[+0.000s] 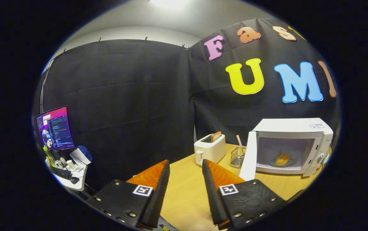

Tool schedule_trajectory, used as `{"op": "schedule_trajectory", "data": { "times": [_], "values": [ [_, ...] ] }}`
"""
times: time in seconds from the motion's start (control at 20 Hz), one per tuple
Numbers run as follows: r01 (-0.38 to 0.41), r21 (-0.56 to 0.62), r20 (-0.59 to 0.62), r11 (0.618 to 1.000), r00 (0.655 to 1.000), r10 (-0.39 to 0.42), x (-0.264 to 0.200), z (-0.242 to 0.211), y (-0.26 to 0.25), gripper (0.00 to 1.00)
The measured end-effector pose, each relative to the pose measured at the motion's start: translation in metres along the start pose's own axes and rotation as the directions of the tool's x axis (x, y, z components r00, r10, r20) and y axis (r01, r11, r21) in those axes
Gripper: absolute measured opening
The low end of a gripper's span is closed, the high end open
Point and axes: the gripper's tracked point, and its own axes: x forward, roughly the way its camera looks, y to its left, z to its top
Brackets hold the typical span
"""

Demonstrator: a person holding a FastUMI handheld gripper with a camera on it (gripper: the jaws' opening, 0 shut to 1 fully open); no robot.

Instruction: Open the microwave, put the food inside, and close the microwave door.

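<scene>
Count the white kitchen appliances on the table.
2. The toaster stands beyond the open gripper, empty between its fingers. The microwave sits past the wire basket, door open, food inside. Others may be hidden.

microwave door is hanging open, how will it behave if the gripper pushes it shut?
The microwave door stands swung wide open on one side, so it should pivot stiffly, not flex. The microwave looks boxy and flat-seated, unlikely to tip, though it may slide. The gripper is open, holding nothing.

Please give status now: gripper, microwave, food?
Gripper open, fingers holding nothing. Microwave door open, food inside on plate. Toaster and wire basket beside door.
</scene>
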Motion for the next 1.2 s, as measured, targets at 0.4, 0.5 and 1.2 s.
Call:
{"op": "schedule_trajectory", "data": {
  "times": [0.4,0.5,1.2],
  "values": [
    [0.049,0.068,-0.192,0.996,0.981,-0.035,0.012,-0.084,-0.010,0.08],
    [0.086,0.062,-0.218,0.994,0.973,-0.070,0.011,-0.091,-0.025,0.08],
    [0.253,0.006,-0.232,0.967,0.941,-0.245,-0.030,-0.093,-0.110,0.01]
  ]
}}
